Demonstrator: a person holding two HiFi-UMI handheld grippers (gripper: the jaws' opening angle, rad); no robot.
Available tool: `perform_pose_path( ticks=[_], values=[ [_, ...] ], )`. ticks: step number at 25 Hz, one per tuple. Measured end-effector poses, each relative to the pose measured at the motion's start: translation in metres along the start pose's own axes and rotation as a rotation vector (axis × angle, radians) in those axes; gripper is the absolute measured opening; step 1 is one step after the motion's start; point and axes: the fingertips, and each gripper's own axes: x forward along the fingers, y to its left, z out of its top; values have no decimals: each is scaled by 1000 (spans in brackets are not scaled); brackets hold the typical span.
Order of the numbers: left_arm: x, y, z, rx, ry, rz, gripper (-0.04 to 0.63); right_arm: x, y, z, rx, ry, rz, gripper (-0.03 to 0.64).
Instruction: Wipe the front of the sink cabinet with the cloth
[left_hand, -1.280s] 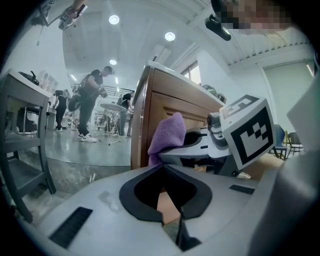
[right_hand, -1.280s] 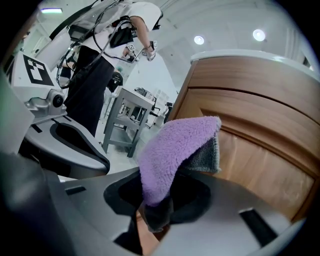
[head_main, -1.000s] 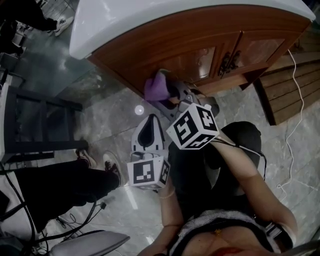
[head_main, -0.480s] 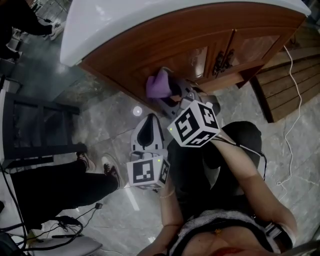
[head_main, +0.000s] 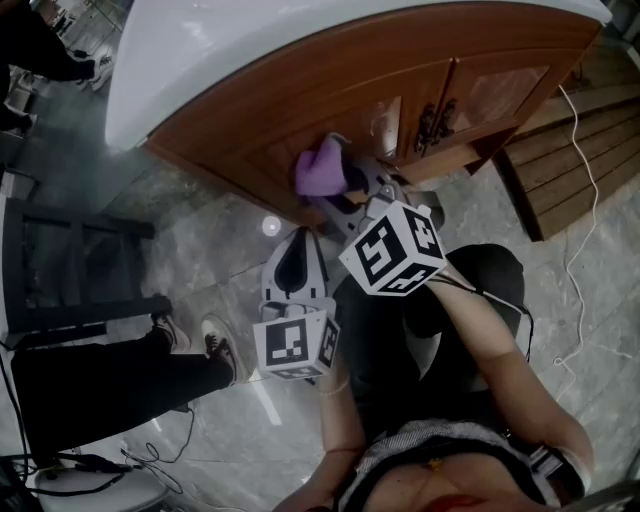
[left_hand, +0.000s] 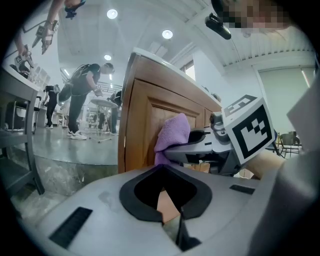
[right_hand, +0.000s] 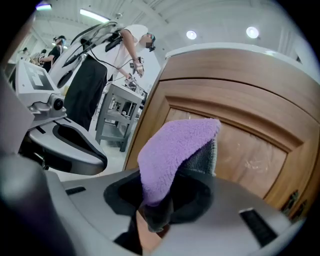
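A purple cloth (head_main: 322, 165) is pressed against the brown wooden front of the sink cabinet (head_main: 250, 120), on the left door panel. My right gripper (head_main: 345, 182) is shut on it. In the right gripper view the cloth (right_hand: 175, 150) drapes over the jaws and hides their tips, with the door panel (right_hand: 250, 150) right behind it. My left gripper (head_main: 302, 236) hangs lower, off the cabinet, shut with nothing in it. In the left gripper view the cloth (left_hand: 174, 132) shows against the cabinet (left_hand: 140, 115).
Dark metal door handles (head_main: 432, 118) sit right of the cloth. A white sink top (head_main: 200, 50) overhangs the cabinet. A person's legs and shoes (head_main: 215, 340) and a black frame (head_main: 70, 270) stand at left. Wooden planks (head_main: 560, 150) and a white cable (head_main: 580, 250) lie at right.
The cloth in my right gripper has slid a little along the cabinet front toward the door handles. My left gripper has stayed where it was.
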Motion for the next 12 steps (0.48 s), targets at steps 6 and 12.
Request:
perform_pose_path(
  ticks=[6,12],
  values=[
    [10,-12,1,2,7,-35,0,-5,-8,-8,11,16,-14,161],
    [19,-21,0,7,12,-61,0,-13,-18,-21,21,33,-30,163]
  ],
)
